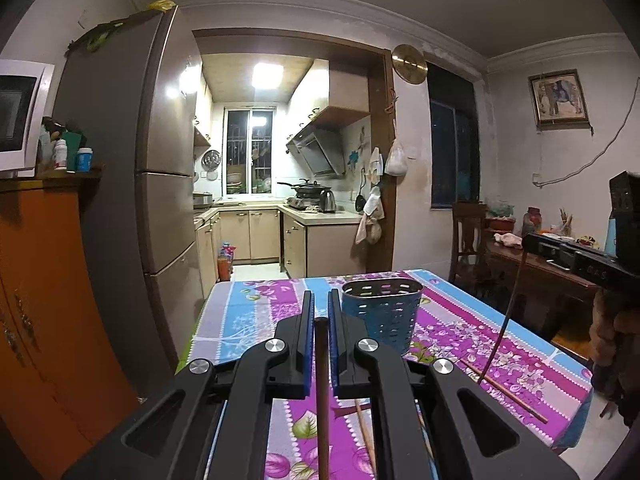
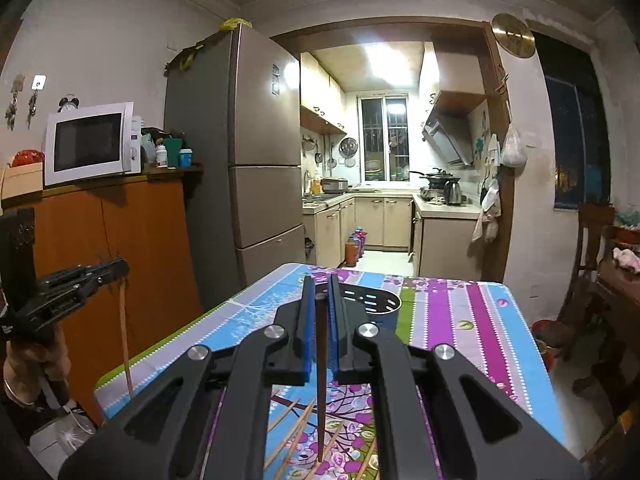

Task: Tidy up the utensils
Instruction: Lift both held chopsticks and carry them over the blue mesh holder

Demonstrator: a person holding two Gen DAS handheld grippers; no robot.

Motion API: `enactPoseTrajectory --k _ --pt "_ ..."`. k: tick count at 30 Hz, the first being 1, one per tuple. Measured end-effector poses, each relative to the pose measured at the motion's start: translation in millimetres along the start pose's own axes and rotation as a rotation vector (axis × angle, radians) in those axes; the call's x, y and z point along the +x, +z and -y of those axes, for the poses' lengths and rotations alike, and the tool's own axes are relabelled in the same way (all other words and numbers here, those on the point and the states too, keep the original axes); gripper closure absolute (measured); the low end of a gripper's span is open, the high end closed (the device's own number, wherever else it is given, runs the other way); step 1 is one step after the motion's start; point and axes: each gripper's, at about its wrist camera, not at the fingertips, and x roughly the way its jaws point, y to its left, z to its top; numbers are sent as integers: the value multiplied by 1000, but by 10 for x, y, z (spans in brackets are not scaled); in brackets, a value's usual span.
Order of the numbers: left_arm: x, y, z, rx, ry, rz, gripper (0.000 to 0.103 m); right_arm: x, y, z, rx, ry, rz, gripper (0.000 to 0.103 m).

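While both tools hang above the floral tablecloth [image 1: 248,312], L gripper [image 1: 321,304] is clamped on a brown chopstick [image 1: 321,380] hanging straight down. Blue perforated holder [image 1: 382,316] stands just right of it, upright. R gripper [image 2: 321,292] pinches a dark chopstick [image 2: 321,380]; loose chopsticks [image 2: 288,432] lie on the cloth below.
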Motion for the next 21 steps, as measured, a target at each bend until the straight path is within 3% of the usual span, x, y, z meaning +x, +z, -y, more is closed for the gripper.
enactPoseTrajectory --k 10,17,21 --pt "387 359 176 -12 -104 53 95 131 285 -11 -49 3 33 98" --pt "884 997 286 -14 -162 139 95 328 767 182 -57 -28 97 98" --pt "1147 1348 381 6 -156 203 95 468 1019 309 -52 -45 134 98"
